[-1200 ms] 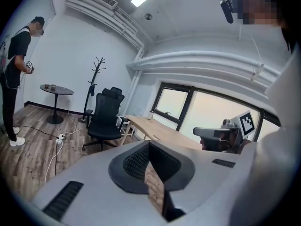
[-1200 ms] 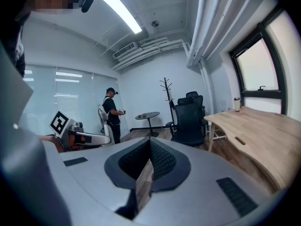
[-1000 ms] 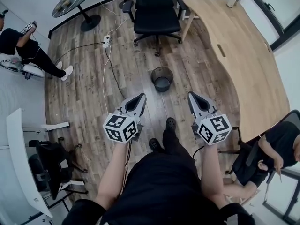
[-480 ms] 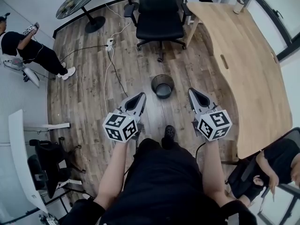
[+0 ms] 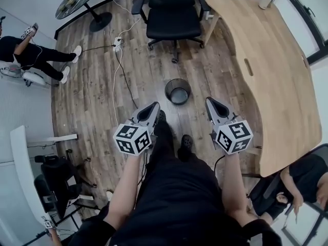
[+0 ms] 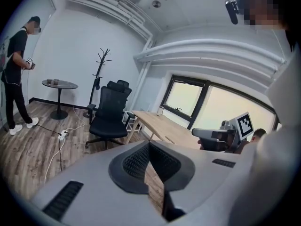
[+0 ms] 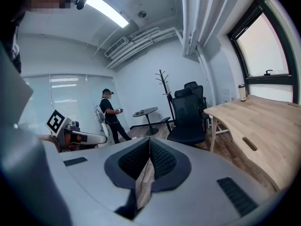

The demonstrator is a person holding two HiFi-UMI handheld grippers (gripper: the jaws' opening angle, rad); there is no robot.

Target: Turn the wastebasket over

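A black mesh wastebasket (image 5: 178, 91) stands upright on the wood floor, its open mouth up, in the head view. My left gripper (image 5: 155, 106) is shut and empty, below and left of the basket. To the basket's lower right my right gripper (image 5: 209, 102) is shut on nothing. Neither touches the basket. In the left gripper view the left gripper (image 6: 149, 144) shows its jaws pressed together. The right gripper (image 7: 149, 140) looks the same in the right gripper view. The basket is hidden in both gripper views.
A black office chair (image 5: 172, 14) stands beyond the basket. A curved wooden desk (image 5: 266, 70) runs along the right. A white power strip with cables (image 5: 117, 44) lies on the floor at left. A round side table (image 5: 80, 0) is far left. People sit at left and lower right.
Both grippers have come closer to the wastebasket as I stepped forward; my feet now show between them. Both stayed shut.
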